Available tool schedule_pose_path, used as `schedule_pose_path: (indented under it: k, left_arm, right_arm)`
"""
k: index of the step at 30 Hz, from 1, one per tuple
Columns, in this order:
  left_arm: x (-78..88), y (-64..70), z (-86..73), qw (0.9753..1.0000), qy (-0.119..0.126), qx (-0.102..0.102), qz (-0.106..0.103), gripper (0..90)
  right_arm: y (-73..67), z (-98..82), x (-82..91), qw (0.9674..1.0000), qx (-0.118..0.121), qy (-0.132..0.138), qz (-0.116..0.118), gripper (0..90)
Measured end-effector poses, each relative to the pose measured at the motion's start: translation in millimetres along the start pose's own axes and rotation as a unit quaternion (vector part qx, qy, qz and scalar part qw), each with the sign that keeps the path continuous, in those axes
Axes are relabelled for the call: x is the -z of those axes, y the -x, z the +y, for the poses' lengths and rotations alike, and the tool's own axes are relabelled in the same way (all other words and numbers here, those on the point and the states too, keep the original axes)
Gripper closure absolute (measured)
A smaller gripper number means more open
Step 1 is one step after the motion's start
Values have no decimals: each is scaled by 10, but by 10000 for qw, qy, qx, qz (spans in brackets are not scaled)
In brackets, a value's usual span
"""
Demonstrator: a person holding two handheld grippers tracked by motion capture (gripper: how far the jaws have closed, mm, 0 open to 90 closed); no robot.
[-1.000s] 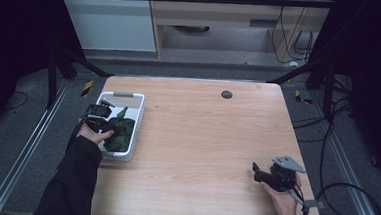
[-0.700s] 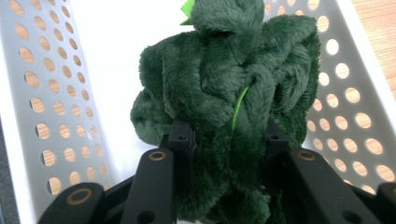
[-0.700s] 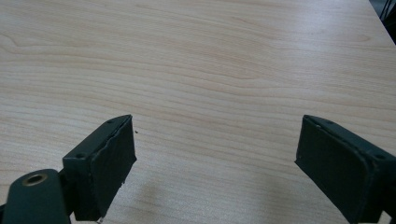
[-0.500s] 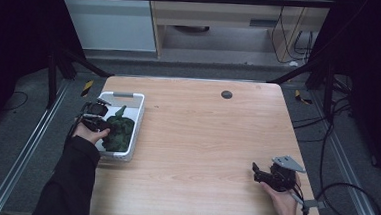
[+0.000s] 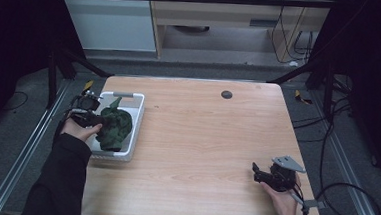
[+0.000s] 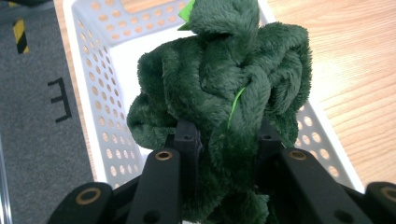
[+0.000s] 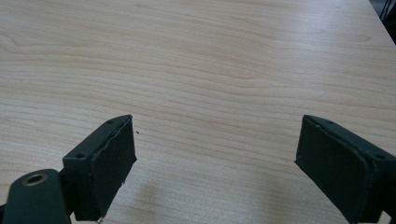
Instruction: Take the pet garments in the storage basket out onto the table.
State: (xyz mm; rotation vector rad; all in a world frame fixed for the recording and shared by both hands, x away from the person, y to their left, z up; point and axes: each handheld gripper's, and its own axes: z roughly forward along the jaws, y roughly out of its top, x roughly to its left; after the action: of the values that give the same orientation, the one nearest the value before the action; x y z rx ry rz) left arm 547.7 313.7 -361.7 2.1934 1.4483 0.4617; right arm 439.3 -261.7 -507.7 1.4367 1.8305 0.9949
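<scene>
A dark green plush cloth (image 5: 113, 126) (image 6: 224, 88) is bunched up over a white perforated basket (image 5: 137, 115) (image 6: 98, 102) at the table's left edge. My left gripper (image 5: 97, 121) (image 6: 226, 140) comes in from the left side of the basket and is shut on the plush cloth, its black jaws sunk into the pile. A small light green tag (image 6: 187, 10) sticks out at the cloth's top. Near the table's front right corner my right gripper (image 5: 256, 172) (image 7: 215, 158) rests low over the wood, open, with bare table between its pads.
The wooden table (image 5: 206, 138) carries a small dark round spot (image 5: 226, 94) near its far edge. Grey floor with metal rails runs along both sides. A cable (image 5: 343, 197) trails off the right gripper over the table's right edge.
My left gripper has drawn back slightly toward the basket's left side with the green cloth in its jaws. The right gripper has stayed put.
</scene>
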Motion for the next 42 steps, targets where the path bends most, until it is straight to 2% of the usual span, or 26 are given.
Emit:
schedule_pose_path:
  k: [7, 9, 10, 15, 16, 20, 23, 24, 25, 29, 30, 32, 33, 34, 35, 36, 37, 38, 39, 41, 42]
  left_arm:
    - [192, 32, 26, 9997, 126, -207, 38, 696]
    - [292, 61, 44, 9992, 193, -343, -19, 696]
    - [292, 61, 44, 9992, 193, -343, -19, 696]
    - [459, 143, 74, 9973, 310, -656, -111, 696]
    - [459, 143, 74, 9973, 310, -656, -111, 696]
    - [539, 225, 94, 9950, 282, -946, -171, 696]
    - [558, 269, 102, 9940, 298, -1026, -216, 696]
    - [581, 314, 114, 9925, 286, -1158, -270, 696]
    - [581, 314, 114, 9925, 286, -1158, -270, 696]
    - [626, 465, 150, 9884, 263, -1446, -382, 696]
    - [626, 465, 150, 9884, 263, -1446, -382, 697]
    - [637, 533, 166, 9865, 234, -1565, -415, 697]
    - [639, 567, 174, 9855, 227, -1620, -447, 696]
    - [643, 638, 188, 9834, 217, -1732, -496, 696]
    - [643, 638, 188, 9834, 217, -1732, -496, 696]
    - [657, 700, 204, 9804, 243, -1867, -576, 697]
    - [657, 700, 204, 9804, 243, -1867, -576, 697]
    - [667, 764, 215, 9777, 297, -1971, -660, 697]
    - [667, 764, 215, 9777, 297, -1971, -660, 697]
    - [672, 831, 227, 9750, 301, -2084, -714, 697]
    - [667, 910, 233, 9716, 293, -2226, -752, 697]
  right_arm:
    - [-1, 0, -1, 10000, -1, -7, -2, 118]
    - [-4, 0, 0, 10000, -10, -15, 13, 118]
    - [-4, 0, 0, 10000, -10, -15, 13, 118]
    - [-3, 0, 0, 10000, -11, -16, 9, 117]
    - [-3, 0, 0, 10000, -11, -16, 9, 117]
    - [-3, 0, 0, 10000, -10, -18, 7, 117]
    - [-3, 0, -1, 10000, -13, -23, 7, 117]
    - [-2, 0, -1, 10000, -15, -27, 9, 118]
    - [-2, 0, -1, 10000, -15, -27, 9, 118]
    - [-3, 0, -1, 10000, -25, -27, 8, 118]
    - [-3, 0, -1, 10000, -25, -27, 8, 118]
    - [-2, 0, -1, 10000, -18, -25, 11, 118]
    - [-3, 0, 0, 10000, -23, -24, 9, 118]
    - [-2, 0, 0, 10000, -23, -24, 11, 118]
    - [-2, 0, 0, 10000, -23, -24, 11, 118]
    - [-3, 0, 0, 10000, -23, -24, 12, 118]
    - [-3, 0, 0, 10000, -23, -24, 12, 118]
    - [-2, 0, -1, 10000, -24, -27, 16, 119]
    - [-2, 0, -1, 10000, -24, -27, 16, 119]
    - [-2, 0, 0, 10000, -14, -24, 18, 119]
    - [-1, 0, -1, 10000, -14, -26, 20, 120]
